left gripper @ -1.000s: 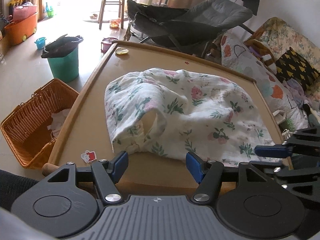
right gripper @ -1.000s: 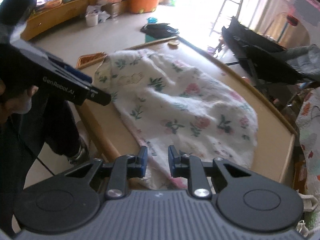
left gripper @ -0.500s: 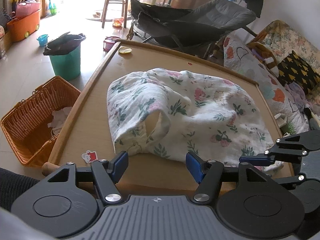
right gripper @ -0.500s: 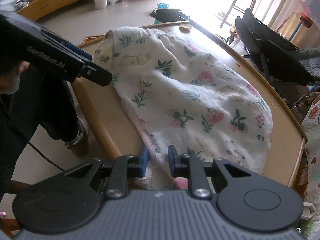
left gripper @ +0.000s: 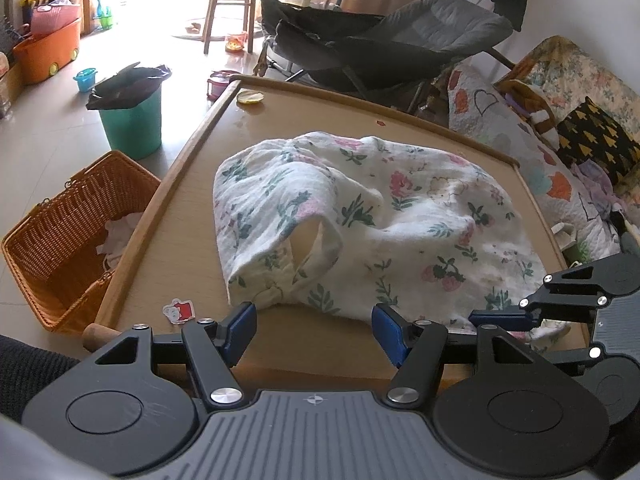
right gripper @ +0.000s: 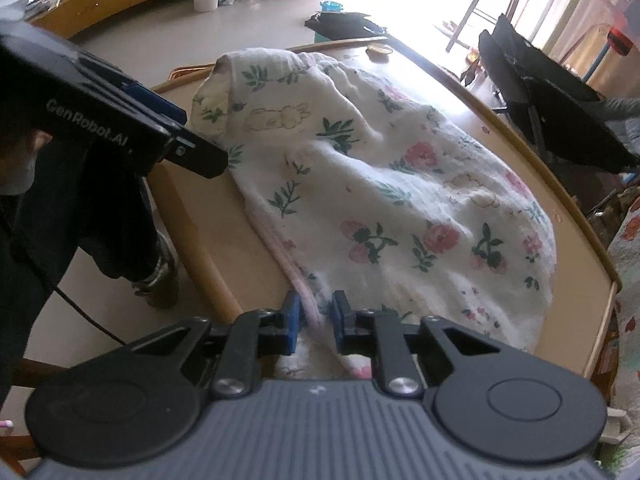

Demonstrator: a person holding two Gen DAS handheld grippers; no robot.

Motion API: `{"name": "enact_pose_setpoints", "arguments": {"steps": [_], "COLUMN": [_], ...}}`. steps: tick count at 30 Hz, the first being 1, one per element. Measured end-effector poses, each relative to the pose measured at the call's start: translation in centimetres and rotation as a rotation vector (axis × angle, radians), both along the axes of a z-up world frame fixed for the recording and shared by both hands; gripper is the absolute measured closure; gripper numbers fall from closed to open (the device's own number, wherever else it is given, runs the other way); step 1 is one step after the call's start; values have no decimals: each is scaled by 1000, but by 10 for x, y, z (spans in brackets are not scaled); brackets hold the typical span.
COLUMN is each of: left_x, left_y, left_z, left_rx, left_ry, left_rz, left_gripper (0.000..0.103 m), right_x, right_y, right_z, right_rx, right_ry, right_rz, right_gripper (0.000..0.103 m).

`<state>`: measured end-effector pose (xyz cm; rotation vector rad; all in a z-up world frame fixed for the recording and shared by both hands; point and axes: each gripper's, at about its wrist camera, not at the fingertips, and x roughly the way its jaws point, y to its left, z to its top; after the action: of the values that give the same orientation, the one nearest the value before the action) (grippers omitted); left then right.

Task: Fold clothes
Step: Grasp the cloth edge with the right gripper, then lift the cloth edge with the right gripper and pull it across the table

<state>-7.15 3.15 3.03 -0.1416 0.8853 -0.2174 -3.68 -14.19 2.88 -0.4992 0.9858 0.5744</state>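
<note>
right gripper (right gripper: pixel 314 316) has moved in, straddling the floral garment's (left gripper: pixel 372 224) pink hem, unclenched; left gripper (left gripper: pixel 314 330) spread wide; wicker basket (left gripper: pixel 52 240) beside table (left gripper: pixel 180 248).

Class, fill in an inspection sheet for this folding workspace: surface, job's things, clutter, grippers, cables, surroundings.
Surface: wooden table with a raised rim.
Job's things: floral garment lying crumpled on the table.
Clutter: sticker near the front edge; yellow disc at the far corner.
Grippers: left gripper open, short of the garment; right gripper straddling the garment's pink hem, not closed.
Cables: dark cable beside the person's leg.
Surroundings: wicker basket, green bin, dark lounger.
</note>
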Motion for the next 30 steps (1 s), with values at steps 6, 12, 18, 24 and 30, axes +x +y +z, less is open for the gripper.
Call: {"name": "enact_pose_setpoints", "arguments": {"steps": [6,12,18,24,30], "left_x": [1,3,3,4,6], "left_y": [4,5,5,7,11], "left_z": [0,2,4,6,11], "left_rx": [-14,-29,-37,-42,-62], "left_ry": [0,-1,-11,-17,-45], "left_rz": [13,15,6,2,5], "left_gripper": [37,37,37,37,37], "right_x": [-1,-7,-15,-22,-11], "right_y": [0,-11,-23,-25,-33], "right_z": [3,15,31,49,74], "right_rx": [9,65,104,115,128], "right_ry": [28,70,90,108,91], "right_rz": [-8,-20,-34,-7,-11], "right_gripper": [99,99,99,99,99]}}
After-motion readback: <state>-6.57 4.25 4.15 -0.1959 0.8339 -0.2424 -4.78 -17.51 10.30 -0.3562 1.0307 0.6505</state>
